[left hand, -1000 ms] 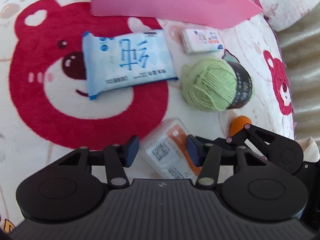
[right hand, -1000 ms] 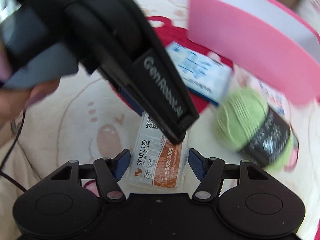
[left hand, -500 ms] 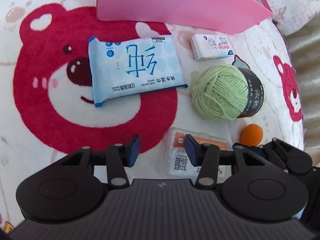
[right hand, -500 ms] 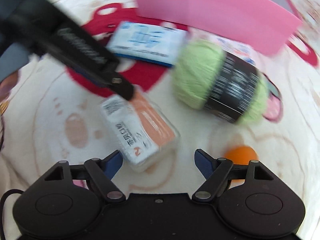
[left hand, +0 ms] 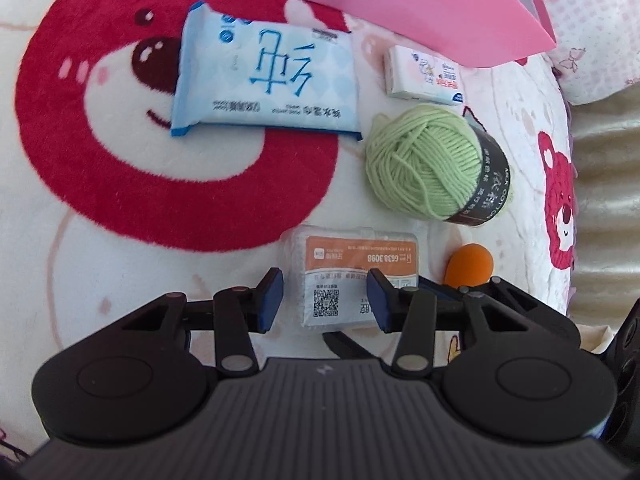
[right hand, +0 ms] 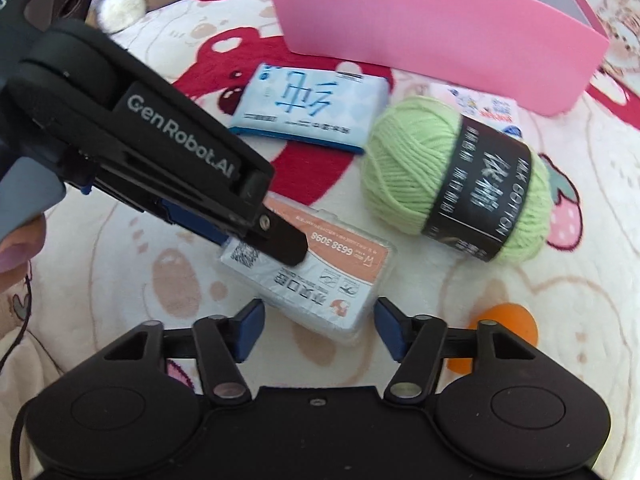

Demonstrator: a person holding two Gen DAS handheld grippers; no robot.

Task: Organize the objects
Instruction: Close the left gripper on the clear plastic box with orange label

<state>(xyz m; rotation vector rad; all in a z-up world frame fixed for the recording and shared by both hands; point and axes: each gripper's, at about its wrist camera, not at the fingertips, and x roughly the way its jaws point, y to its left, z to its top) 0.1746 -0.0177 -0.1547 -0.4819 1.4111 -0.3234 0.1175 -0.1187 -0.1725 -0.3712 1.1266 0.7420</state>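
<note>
pink box point(right hand: 440, 28): nothing seen inside. outside on blanket point(left hand: 60, 240): wipes point(left hand: 266, 88), tissues point(left hand: 424, 76), yarn point(left hand: 432, 168), orange ball point(left hand: 468, 264), plastic case point(left hand: 356, 276). left gripper point(left hand: 324, 300), right gripper point(right hand: 318, 330): jaws closing, spread about case, unpinched.

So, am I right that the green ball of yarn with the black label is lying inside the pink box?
Not quite: the green ball of yarn with the black label lies on the bear-print blanket, in front of the pink box, not inside it. The right wrist view shows this.
</note>
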